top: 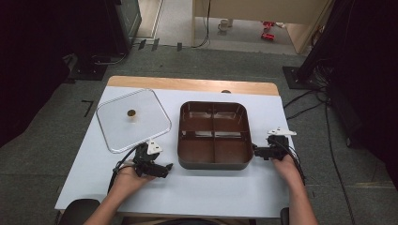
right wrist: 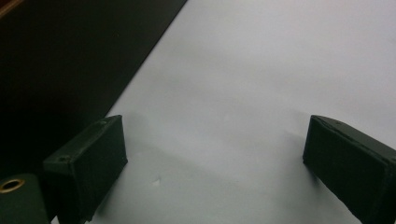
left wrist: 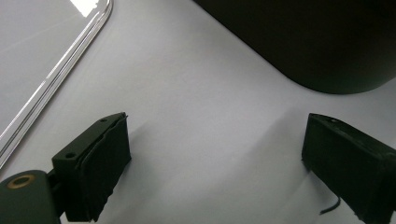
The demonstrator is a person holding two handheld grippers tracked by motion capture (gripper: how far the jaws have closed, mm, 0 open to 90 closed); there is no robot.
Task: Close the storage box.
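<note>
White rectangular tabletop bearing a dark brown four-compartment plastic tray at centre, every compartment empty. A clear square plastic lid with a small brown knob lies flat to the tray's left, apart from it, so covering appears not yet done. Left gripper, jaws wide and empty, rests near the lid's front corner; right gripper, jaws wide, sits just beside the tray's right wall. Nothing obstructs either.

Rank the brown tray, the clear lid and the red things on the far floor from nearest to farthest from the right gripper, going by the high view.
From the right gripper:
1. Brown tray, just to its left.
2. Clear lid, across the table's left side.
3. Red things, on the far floor.
</note>
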